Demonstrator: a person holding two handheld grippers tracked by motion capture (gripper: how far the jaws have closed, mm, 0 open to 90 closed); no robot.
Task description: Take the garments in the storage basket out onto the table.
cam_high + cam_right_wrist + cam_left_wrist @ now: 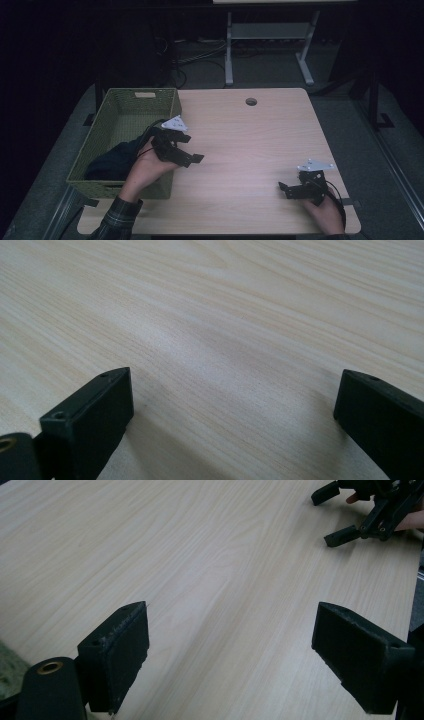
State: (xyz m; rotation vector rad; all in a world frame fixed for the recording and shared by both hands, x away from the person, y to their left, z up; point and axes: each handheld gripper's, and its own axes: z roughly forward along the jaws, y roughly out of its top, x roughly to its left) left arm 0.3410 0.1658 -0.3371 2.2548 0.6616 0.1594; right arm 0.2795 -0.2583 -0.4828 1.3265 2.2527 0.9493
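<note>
A dark cloth [112, 161] is seen lying in the green basket [122, 102] at the table's [250, 145] left. The left gripper [192, 149] is held just beside the basket, jaws wide, empty. The right gripper [284, 189] is held near the right edge, jaws wide, empty.

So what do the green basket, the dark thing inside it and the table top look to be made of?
The basket looks like woven fibre or plastic weave, matte olive green, going by its fine grid texture; which one is unclear. The dark thing looks like soft cloth, slumped and folded, dull navy or black. The table top looks like pale wood or wood-look laminate, with smooth, slightly glossy grain lines.
</note>
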